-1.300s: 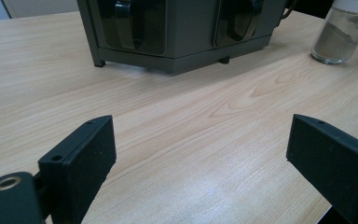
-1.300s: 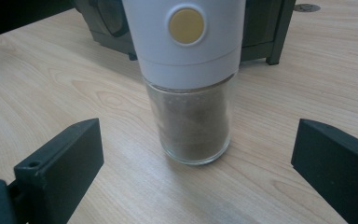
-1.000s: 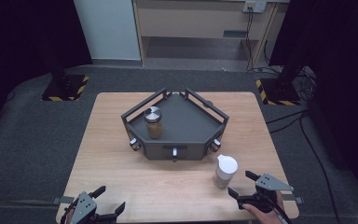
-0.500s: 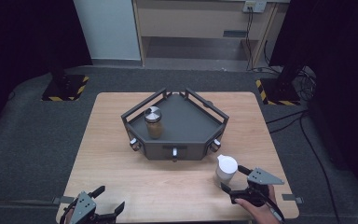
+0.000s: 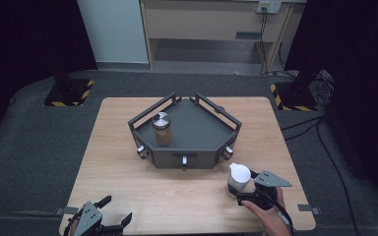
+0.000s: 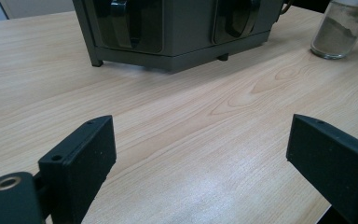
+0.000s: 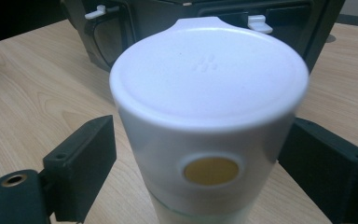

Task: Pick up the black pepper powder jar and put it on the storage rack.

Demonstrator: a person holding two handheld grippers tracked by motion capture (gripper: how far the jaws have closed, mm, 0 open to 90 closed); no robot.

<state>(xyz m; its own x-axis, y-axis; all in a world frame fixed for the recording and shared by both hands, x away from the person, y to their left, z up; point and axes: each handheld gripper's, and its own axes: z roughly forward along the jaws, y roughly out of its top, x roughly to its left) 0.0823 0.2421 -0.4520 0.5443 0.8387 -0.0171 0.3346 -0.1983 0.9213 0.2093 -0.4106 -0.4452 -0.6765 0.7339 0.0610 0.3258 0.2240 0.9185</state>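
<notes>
Two jars are showing: a white-lidded jar (image 5: 238, 179) standing upright, long axis vertical, on the table (image 5: 128, 187) near right of the dark tray (image 5: 197, 125), holding pale powder; a silver-lidded jar (image 5: 161, 129) with brownish contents sitting upright inside the tray's left part. Right gripper (image 5: 246, 193) is straddling the white-lidded jar, jaws just closing in, left pad visibly not touching. Left gripper (image 5: 115, 214) is resting wide, empty, near left.

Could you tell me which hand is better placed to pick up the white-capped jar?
The right. The right gripper already has the jar between its jaws, which have just been closing on it. The left gripper sits open at the table's near left corner, far from the jar.
</notes>
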